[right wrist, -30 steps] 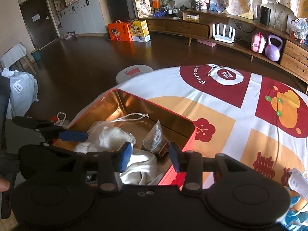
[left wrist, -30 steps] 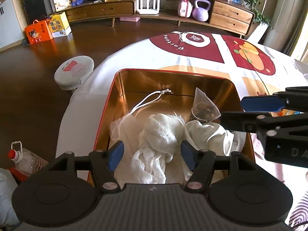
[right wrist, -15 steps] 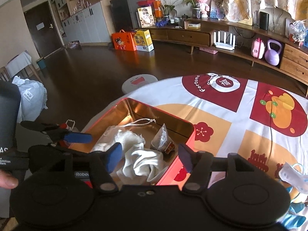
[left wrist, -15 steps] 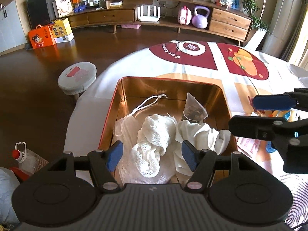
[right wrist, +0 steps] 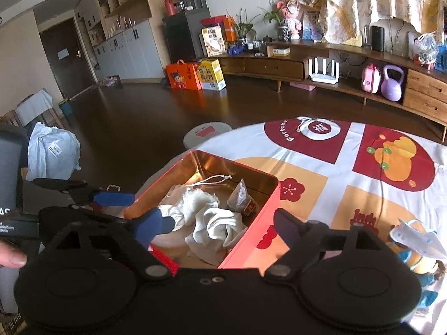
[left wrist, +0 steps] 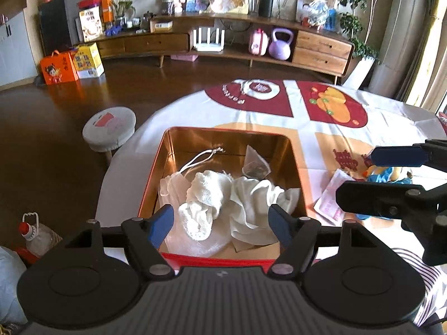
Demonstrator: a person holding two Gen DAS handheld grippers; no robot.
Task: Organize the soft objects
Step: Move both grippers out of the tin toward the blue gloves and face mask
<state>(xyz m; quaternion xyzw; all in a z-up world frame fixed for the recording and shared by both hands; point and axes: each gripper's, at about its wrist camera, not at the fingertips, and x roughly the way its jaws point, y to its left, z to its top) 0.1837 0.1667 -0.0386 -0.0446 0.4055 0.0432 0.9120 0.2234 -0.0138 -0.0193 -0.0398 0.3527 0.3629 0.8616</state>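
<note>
A red tin box (left wrist: 223,135) with a gold inside sits on the table; it also shows in the right wrist view (right wrist: 251,223). In it lie a white gauze cloth (left wrist: 205,203), a white cloth (left wrist: 257,203), a sheer drawstring pouch (left wrist: 173,181) and a clear sachet (left wrist: 255,164). My left gripper (left wrist: 220,224) is open and empty, above the box's near edge. My right gripper (right wrist: 218,226) is open and empty, above the box's near right corner; it shows in the left wrist view (left wrist: 391,176). A white face mask (right wrist: 416,238) and a yellow and blue soft toy (right wrist: 419,262) lie right of the box.
The round table has a red, orange and white cloth (left wrist: 279,103). A flat pink packet (left wrist: 332,198) lies right of the box. A round stool (left wrist: 109,128) stands beyond the table's left edge. A plastic bottle (left wrist: 36,234) stands on the floor at left.
Both grippers have pulled back and up from the box, which now looks smaller and farther. The right gripper's jaws have opened wider. The cloths in the box have not moved.
</note>
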